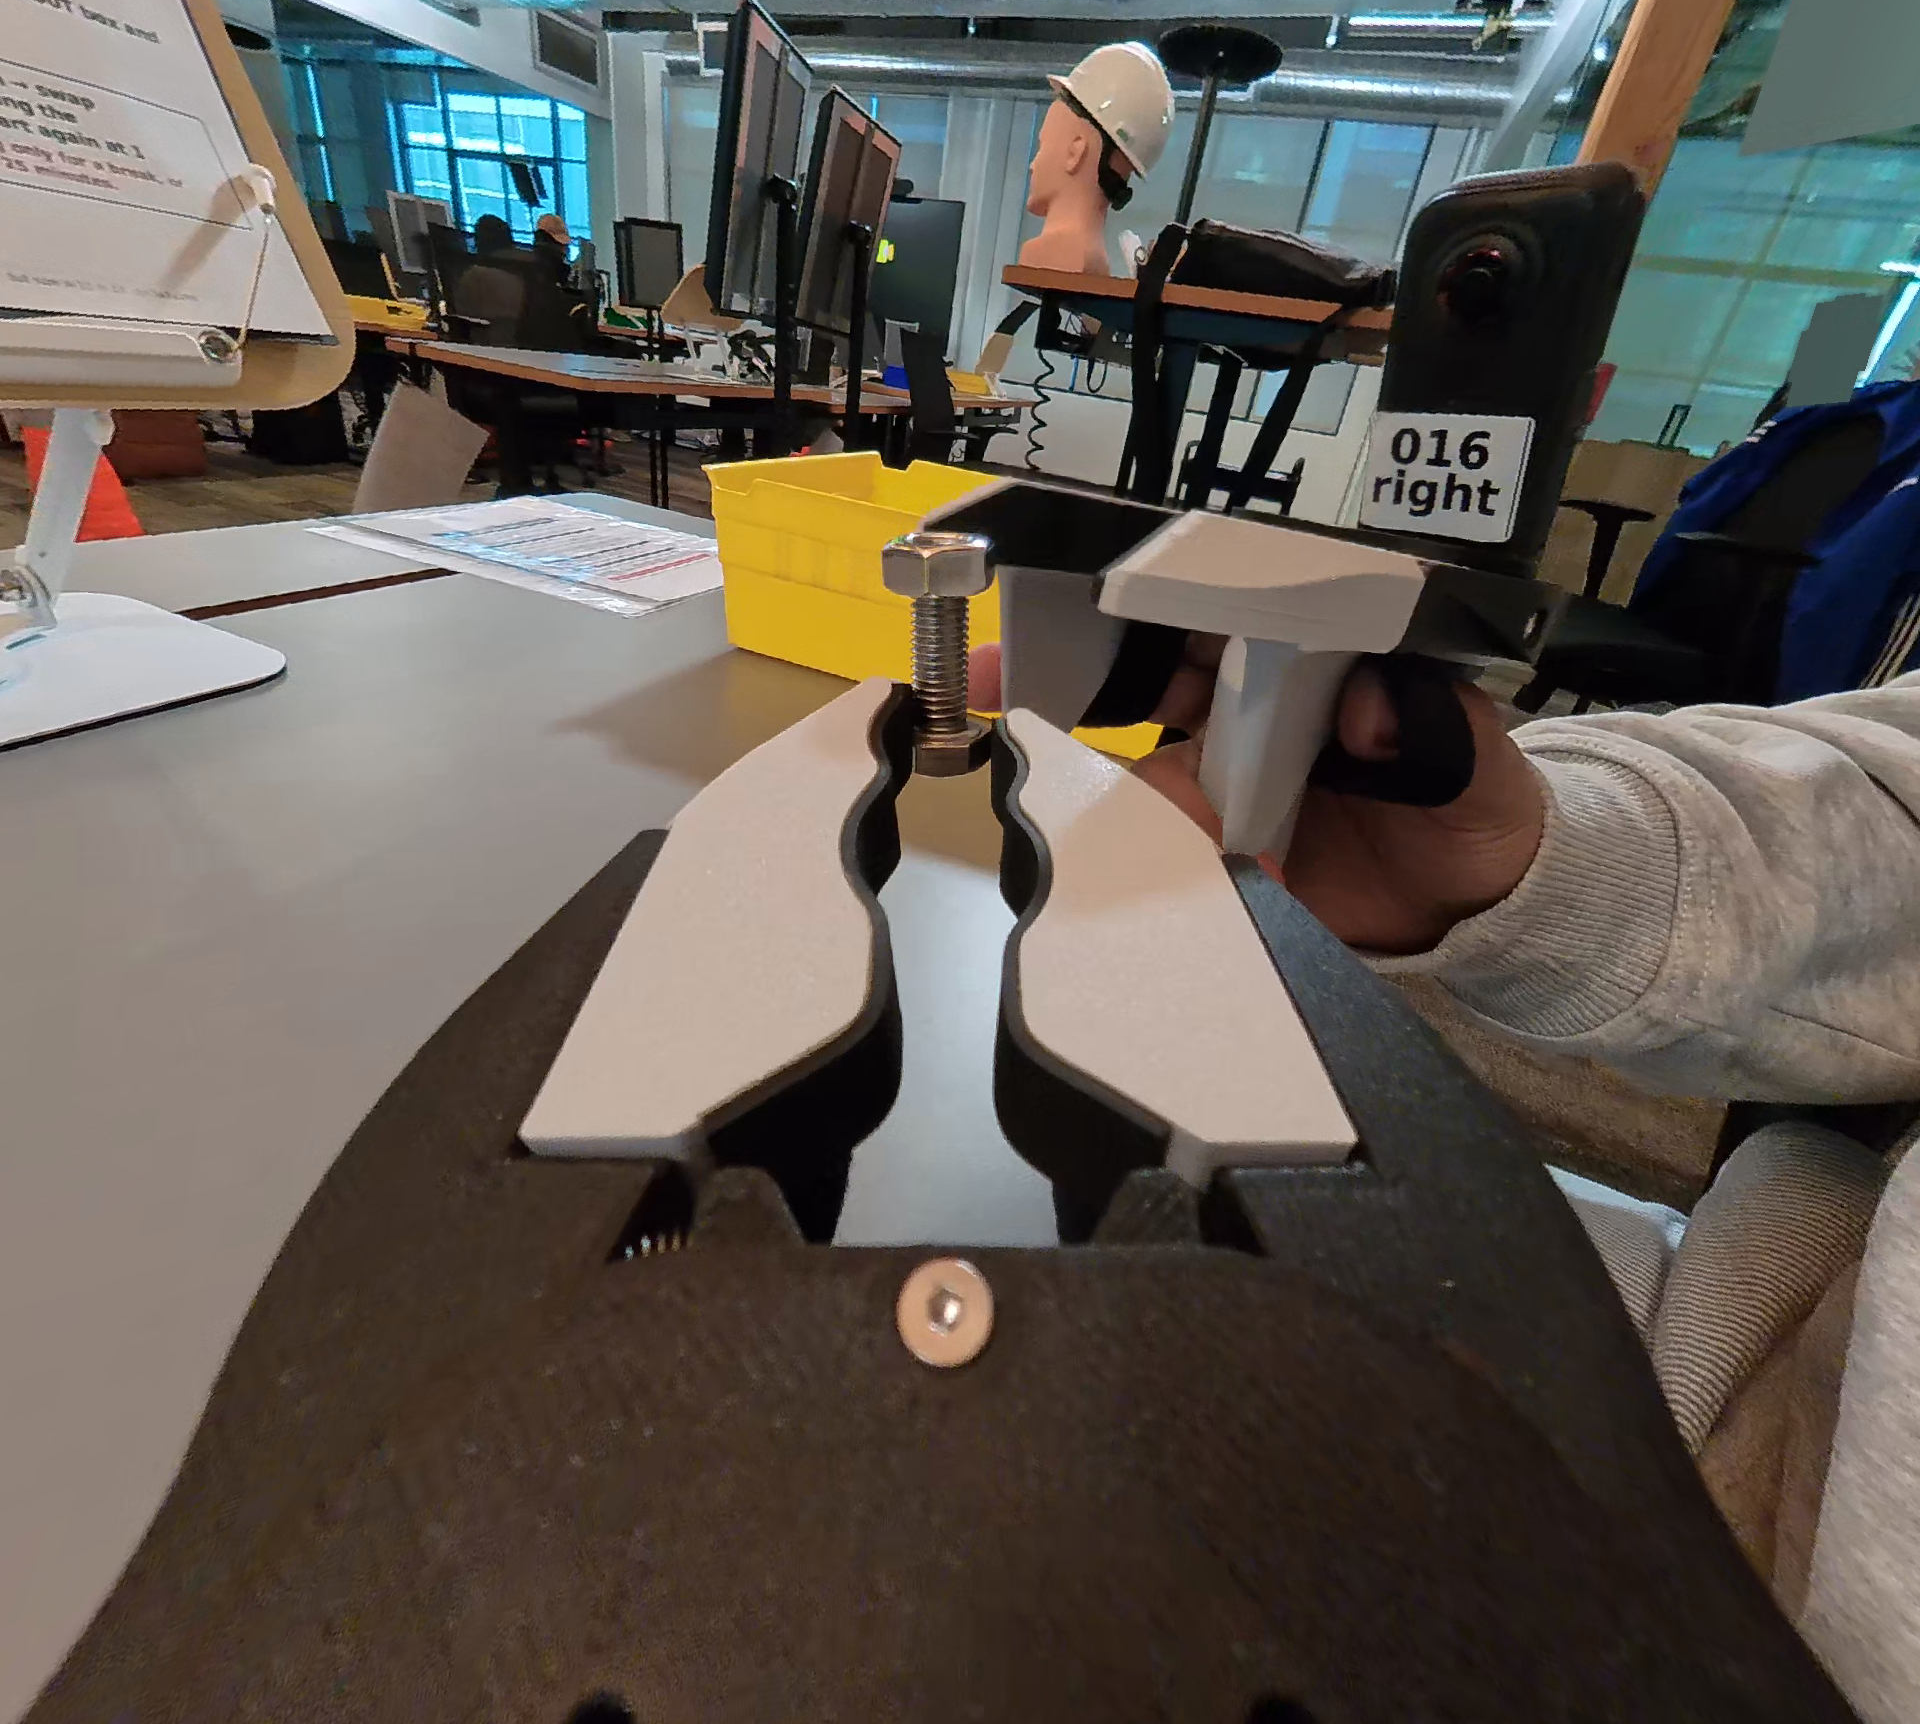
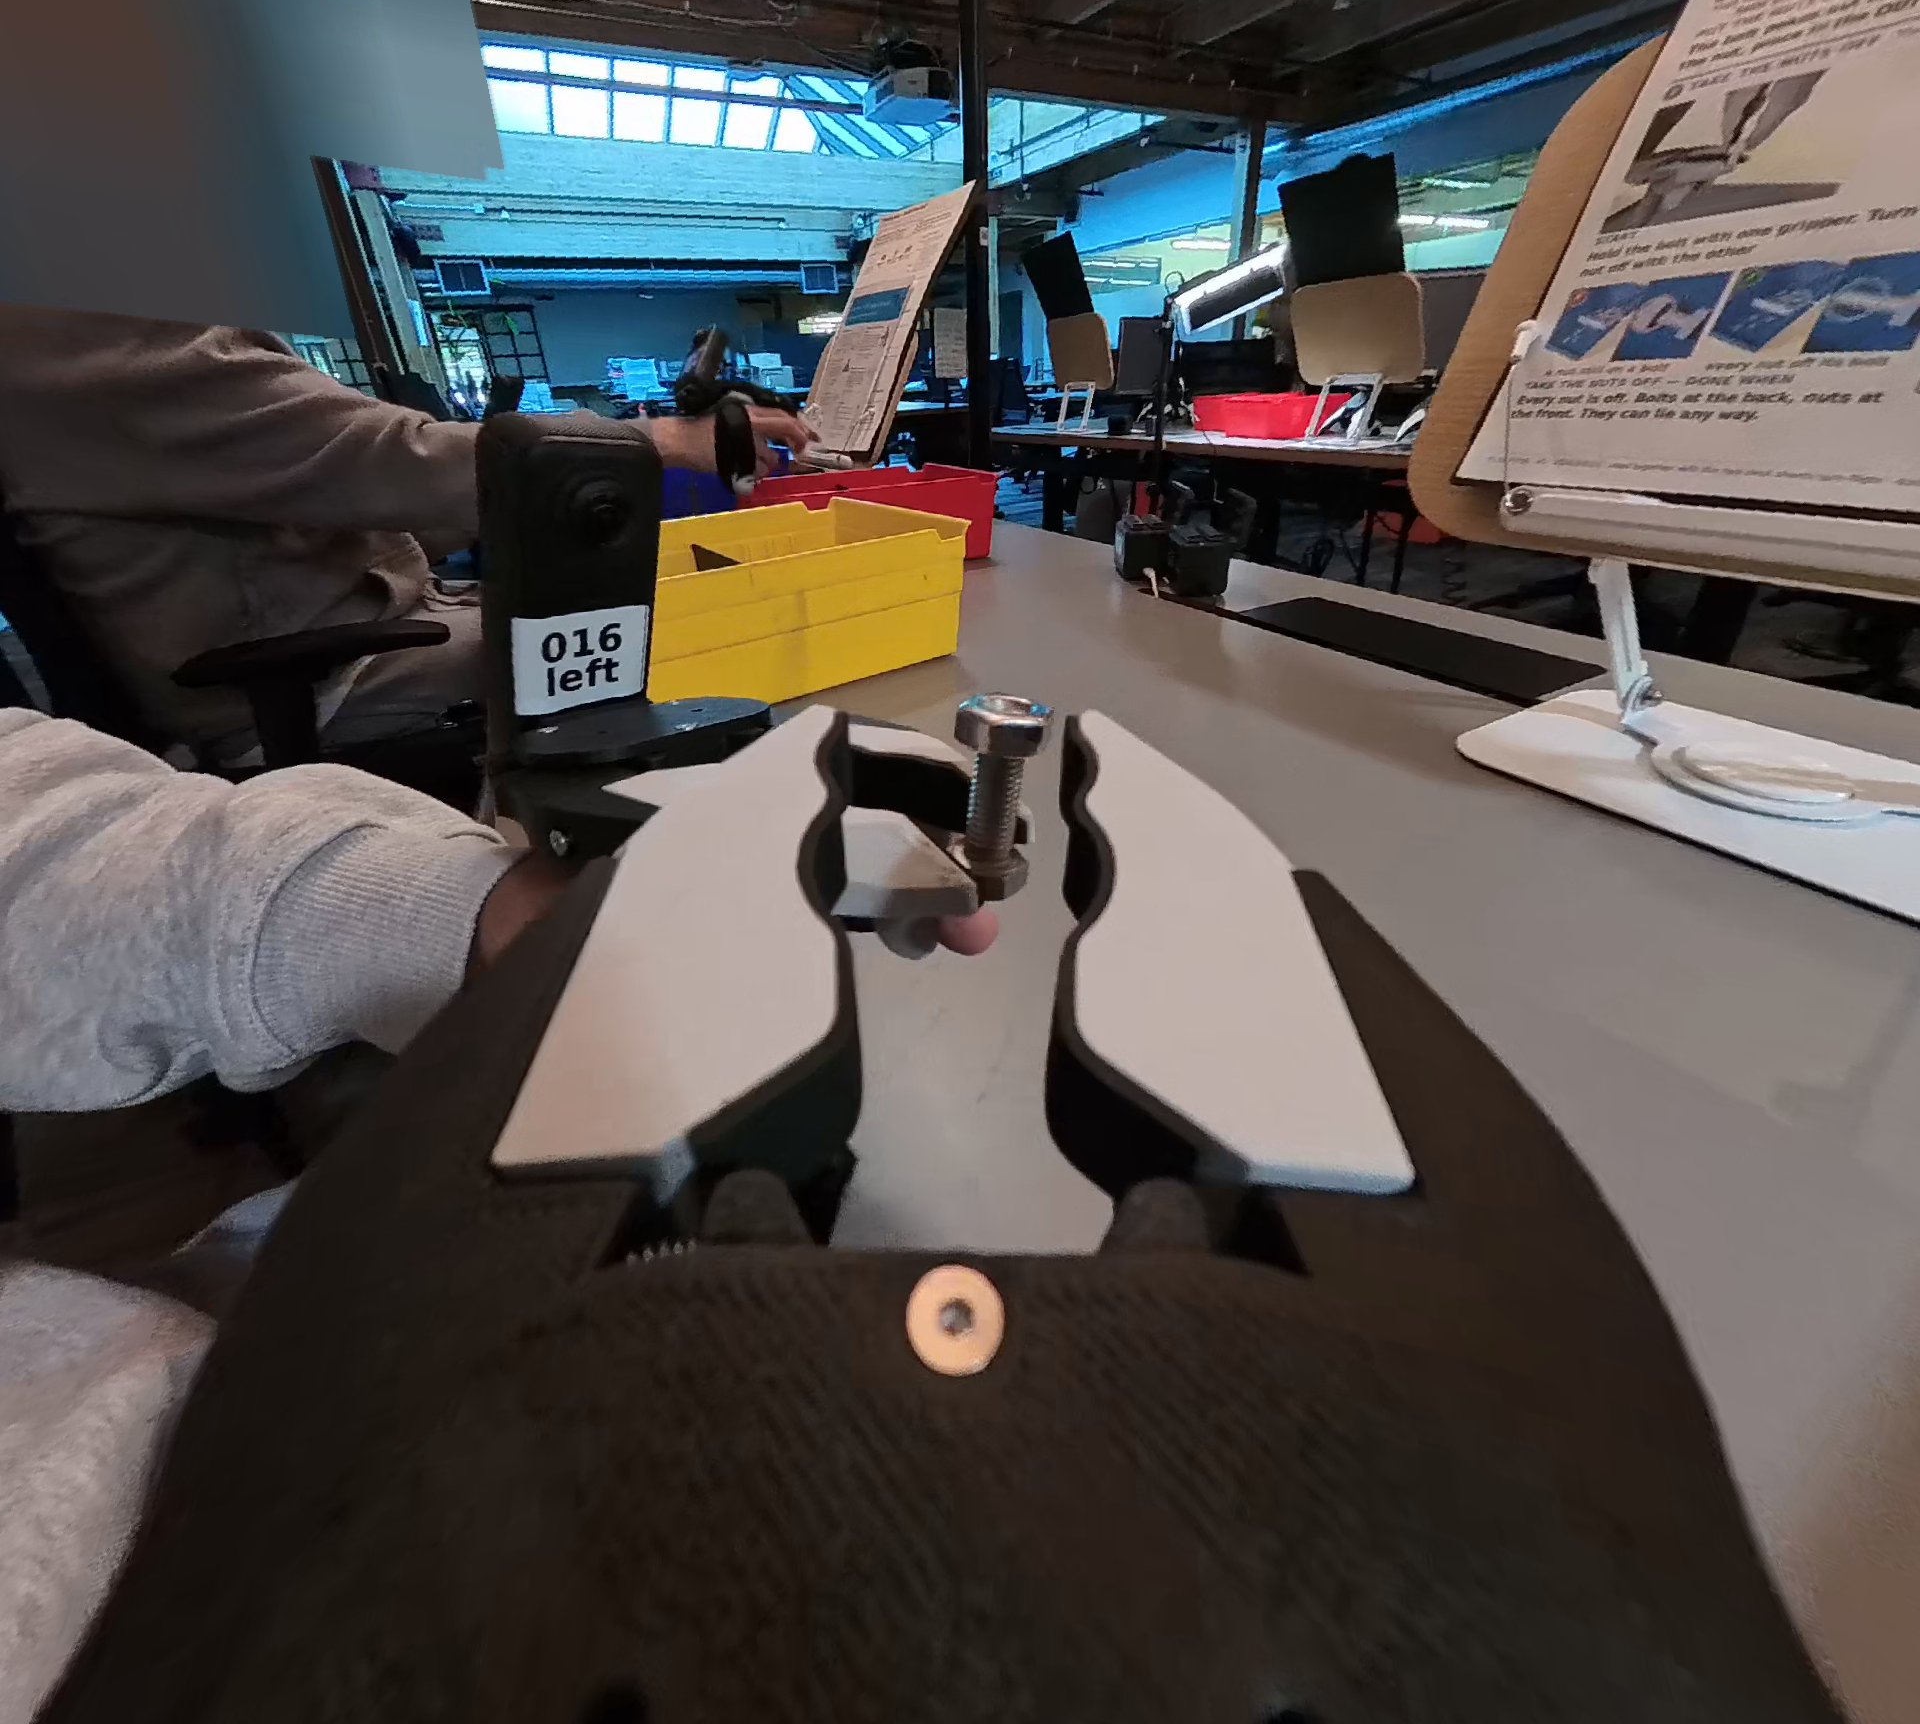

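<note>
A steel bolt (image 1: 938,635) stands upright, head up, with a hex nut (image 1: 940,755) at its lower end. My left gripper (image 1: 943,729) is shut on the nut and holds the bolt above the grey table (image 1: 312,843). My right gripper (image 2: 956,729) is open, with its fingers on either side of the bolt (image 2: 995,801) near the head and not touching it. In the left wrist view the right gripper (image 1: 1049,552) comes in from the right at head height, held by a hand (image 1: 1382,822) in a grey sleeve. The right wrist view shows the left gripper (image 2: 935,885) on the nut (image 2: 1000,874).
A yellow bin (image 1: 800,552) stands on the table just behind the bolt, also in the right wrist view (image 2: 810,604), with a red bin (image 2: 894,490) beyond it. A document stand (image 1: 135,220) is at the left, and a laminated sheet (image 1: 540,547) lies nearby. A seated person (image 2: 208,469) works at far left. The grippers are tip to tip, or close to it.
</note>
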A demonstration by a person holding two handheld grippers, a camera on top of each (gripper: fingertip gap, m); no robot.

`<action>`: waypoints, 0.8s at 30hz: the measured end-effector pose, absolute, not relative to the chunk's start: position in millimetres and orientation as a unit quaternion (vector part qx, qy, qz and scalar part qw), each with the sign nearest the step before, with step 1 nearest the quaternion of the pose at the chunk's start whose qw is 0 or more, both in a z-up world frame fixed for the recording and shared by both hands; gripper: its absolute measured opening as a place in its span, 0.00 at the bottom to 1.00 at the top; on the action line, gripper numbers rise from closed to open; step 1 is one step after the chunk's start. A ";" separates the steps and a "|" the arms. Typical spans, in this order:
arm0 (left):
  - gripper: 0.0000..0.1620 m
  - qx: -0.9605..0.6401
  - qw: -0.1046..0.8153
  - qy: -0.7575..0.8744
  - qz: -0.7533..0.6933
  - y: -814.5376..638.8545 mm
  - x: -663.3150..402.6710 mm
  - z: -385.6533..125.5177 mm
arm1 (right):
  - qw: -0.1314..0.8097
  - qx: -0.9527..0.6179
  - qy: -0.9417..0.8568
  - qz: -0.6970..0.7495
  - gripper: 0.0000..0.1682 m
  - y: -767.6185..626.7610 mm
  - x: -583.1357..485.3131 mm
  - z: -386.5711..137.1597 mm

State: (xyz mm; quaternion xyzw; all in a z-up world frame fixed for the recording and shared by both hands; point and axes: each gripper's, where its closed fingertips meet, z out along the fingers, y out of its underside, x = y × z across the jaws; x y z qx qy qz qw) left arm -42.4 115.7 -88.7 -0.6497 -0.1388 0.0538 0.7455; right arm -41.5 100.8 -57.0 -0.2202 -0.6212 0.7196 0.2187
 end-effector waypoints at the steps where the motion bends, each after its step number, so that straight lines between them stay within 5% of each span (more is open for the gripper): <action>1: 0.10 -0.650 0.745 -0.138 0.053 116.4 -42.0 -88.7 | 0.215 -0.220 -0.623 0.719 0.23 100.1 -40.7 -57.6; 8: 0.10 -0.649 0.746 -0.141 0.045 121.3 -45.6 -89.0 | 0.217 -0.218 -0.625 0.717 0.16 105.6 -34.8 -56.2; 17: 0.09 -0.653 0.747 -0.120 0.033 133.9 -39.9 -88.5 | 0.239 -0.234 -0.618 0.712 0.25 115.4 -34.6 -56.6; 24: 0.10 -0.652 0.747 -0.124 0.033 133.9 -42.6 -88.5 | 0.246 -0.231 -0.616 0.712 0.21 117.9 -33.0 -54.5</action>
